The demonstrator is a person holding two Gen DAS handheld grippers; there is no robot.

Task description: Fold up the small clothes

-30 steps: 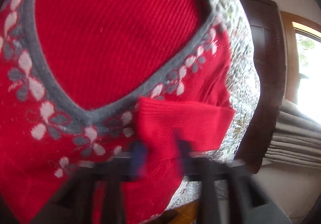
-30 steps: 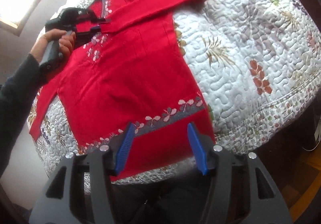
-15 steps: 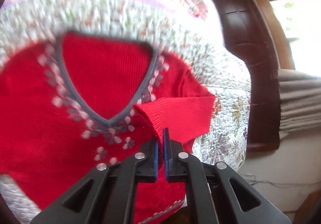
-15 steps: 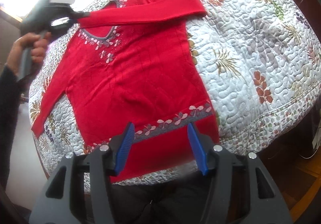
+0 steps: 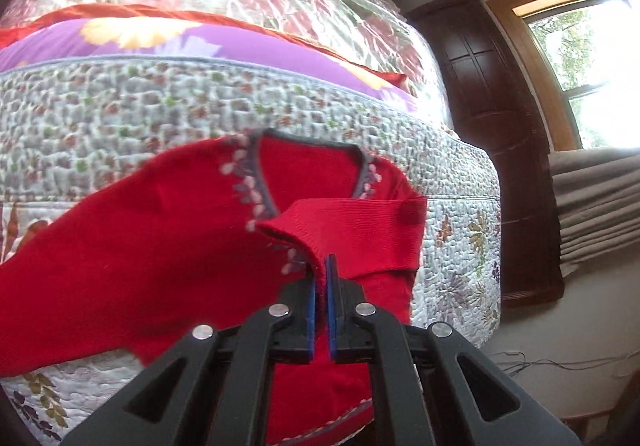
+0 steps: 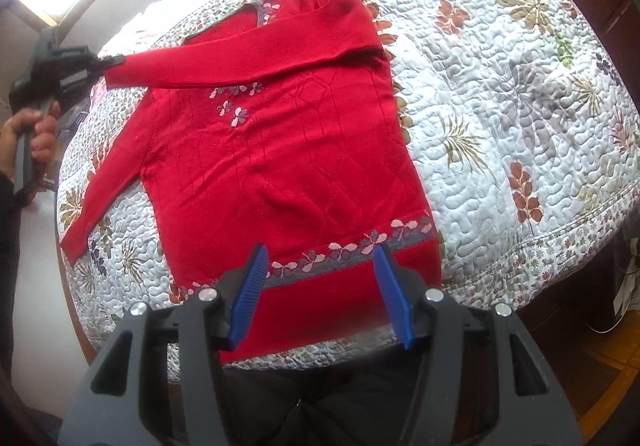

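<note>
Your left hand-held gripper is closed on the cuff of the sweater's sleeve, which stretches taut across the chest from the far right shoulder toward the left. The red sweater lies flat on the quilted bed, collar far, hem near. Your right hand-held gripper hovers wide open and empty over the hem. The other sleeve runs down the left edge, probably nearer your left hand.
</note>
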